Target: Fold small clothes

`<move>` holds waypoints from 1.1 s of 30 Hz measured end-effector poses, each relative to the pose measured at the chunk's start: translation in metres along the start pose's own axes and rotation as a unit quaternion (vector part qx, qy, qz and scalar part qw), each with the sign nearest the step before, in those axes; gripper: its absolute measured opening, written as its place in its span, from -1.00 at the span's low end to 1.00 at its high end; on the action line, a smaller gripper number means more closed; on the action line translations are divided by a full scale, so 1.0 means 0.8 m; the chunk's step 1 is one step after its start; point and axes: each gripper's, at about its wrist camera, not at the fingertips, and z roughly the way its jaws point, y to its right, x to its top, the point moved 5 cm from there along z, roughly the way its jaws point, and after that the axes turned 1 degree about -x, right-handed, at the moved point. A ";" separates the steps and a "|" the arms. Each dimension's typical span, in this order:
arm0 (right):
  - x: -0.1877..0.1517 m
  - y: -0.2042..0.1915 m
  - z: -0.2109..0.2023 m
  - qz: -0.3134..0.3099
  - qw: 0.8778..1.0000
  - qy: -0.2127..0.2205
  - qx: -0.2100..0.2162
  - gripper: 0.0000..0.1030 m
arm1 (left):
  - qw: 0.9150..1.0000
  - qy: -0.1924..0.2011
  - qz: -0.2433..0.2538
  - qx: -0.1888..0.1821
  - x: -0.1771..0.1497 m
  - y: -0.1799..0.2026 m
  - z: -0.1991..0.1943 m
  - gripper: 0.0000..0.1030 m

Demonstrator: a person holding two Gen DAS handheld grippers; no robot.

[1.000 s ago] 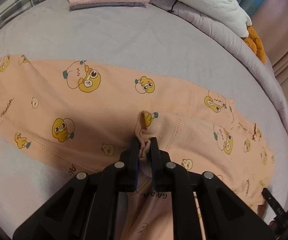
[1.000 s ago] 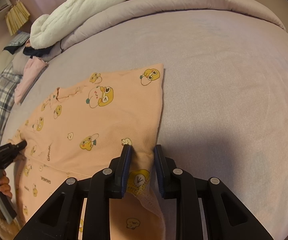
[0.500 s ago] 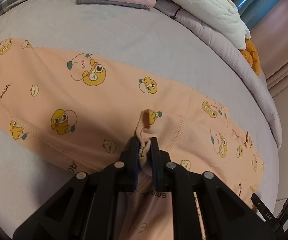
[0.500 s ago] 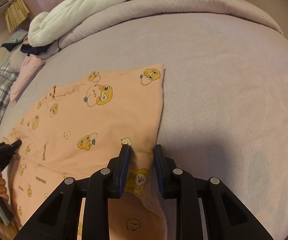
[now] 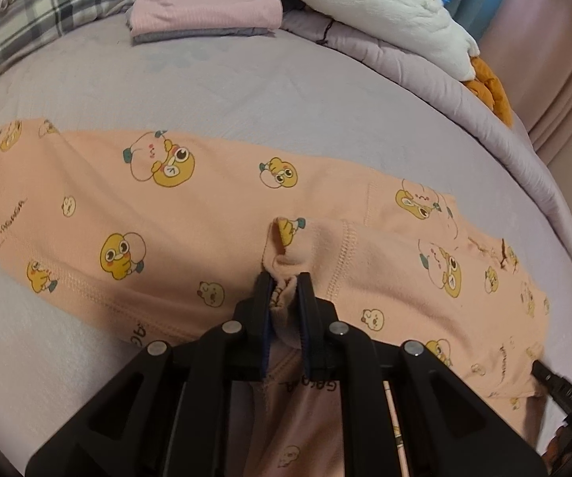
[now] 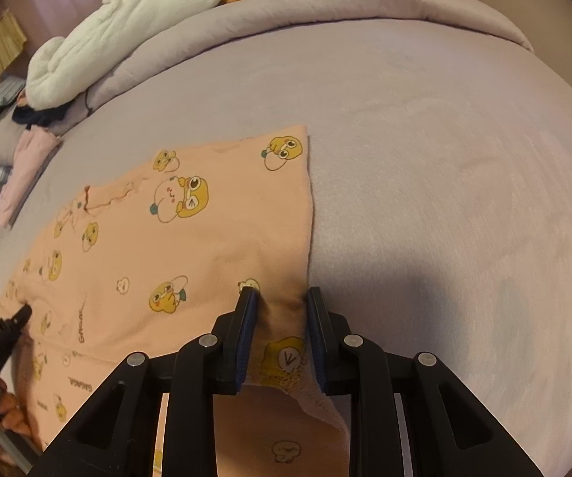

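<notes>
Peach printed garment lies spread near the bed's front edge. Left gripper and right gripper each pinch its near hem. Soft, light, limp fabric: best gripped at hems or corners.

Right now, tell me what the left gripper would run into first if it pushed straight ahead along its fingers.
The left gripper already pinches a bunched fold of the peach pajama garment. Pushed straight on, it would likely press that fabric into the lavender bed sheet beneath; depth is hard to judge.
</notes>
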 end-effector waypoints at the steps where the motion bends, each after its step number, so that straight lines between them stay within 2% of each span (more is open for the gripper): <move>1: 0.001 -0.002 0.000 0.009 1.000 -0.001 -0.003 -0.53 | 1.000 -0.001 0.002 -0.002 0.000 0.000 -0.001 -0.74; 3: 0.003 -0.004 -0.002 0.021 1.000 -0.003 -0.011 -0.52 | 0.999 -0.016 -0.012 -0.029 0.004 -0.004 -0.004 -0.62; 5: 0.004 -0.007 -0.008 0.028 0.999 -0.002 -0.023 -0.50 | 0.997 -0.034 -0.025 -0.070 0.009 -0.006 -0.014 -0.08; 6: 0.006 -0.008 -0.014 0.030 0.999 0.004 -0.032 -0.41 | 0.995 -0.031 -0.033 -0.086 0.015 -0.008 -0.025 0.07; 7: 0.007 -0.010 -0.020 0.030 0.999 0.012 -0.039 -0.33 | 0.995 -0.015 -0.040 -0.089 0.022 -0.011 -0.040 0.11; 8: 0.010 -0.013 -0.029 0.027 0.998 0.025 -0.048 -0.13 | 0.995 -0.001 -0.041 -0.088 0.027 -0.013 -0.050 0.21; 9: 0.011 -0.015 -0.037 0.025 0.998 0.035 -0.056 0.04 | 0.995 0.020 -0.039 -0.090 0.036 -0.014 -0.068 0.42; 10: 0.013 -0.019 -0.050 0.019 0.997 0.048 -0.064 0.11 | 0.994 0.036 -0.034 -0.095 0.046 -0.017 -0.084 0.56; 11: 0.014 -0.021 -0.059 0.015 0.996 0.057 -0.068 0.23 | 0.994 0.045 -0.034 -0.097 0.051 -0.019 -0.094 0.80; 12: 0.014 -0.025 -0.075 0.007 0.995 0.073 -0.074 0.34 | 0.993 0.059 -0.042 -0.096 0.062 -0.027 -0.109 0.90; 14: 0.013 -0.029 -0.100 0.003 0.992 0.101 -0.082 0.42 | 0.990 0.088 -0.068 -0.086 0.079 -0.050 -0.134 0.93; 16: 0.009 -0.031 -0.125 0.011 0.990 0.125 -0.071 0.57 | 0.986 0.115 -0.085 -0.081 0.093 -0.078 -0.151 1.00; 18: 0.001 -0.032 -0.141 0.024 0.989 0.138 -0.045 0.88 | 0.986 0.127 -0.094 -0.060 0.097 -0.105 -0.158 0.99; 20: -0.007 -0.030 -0.151 0.035 0.988 0.149 -0.024 0.89 | 0.983 0.131 -0.126 -0.036 0.095 -0.143 -0.161 0.99; 23: -0.016 -0.028 -0.156 0.051 0.987 0.150 -0.005 0.89 | 0.971 0.129 -0.200 -0.034 0.094 -0.207 -0.158 0.99; 29: -0.021 -0.020 -0.166 0.077 0.981 0.172 -0.054 0.89 | 0.949 0.147 -0.279 0.024 0.088 -0.306 -0.160 0.99; 33: -0.025 -0.012 -0.166 0.106 0.979 0.166 -0.048 0.89 | 0.927 0.137 -0.347 0.031 0.069 -0.357 -0.153 0.98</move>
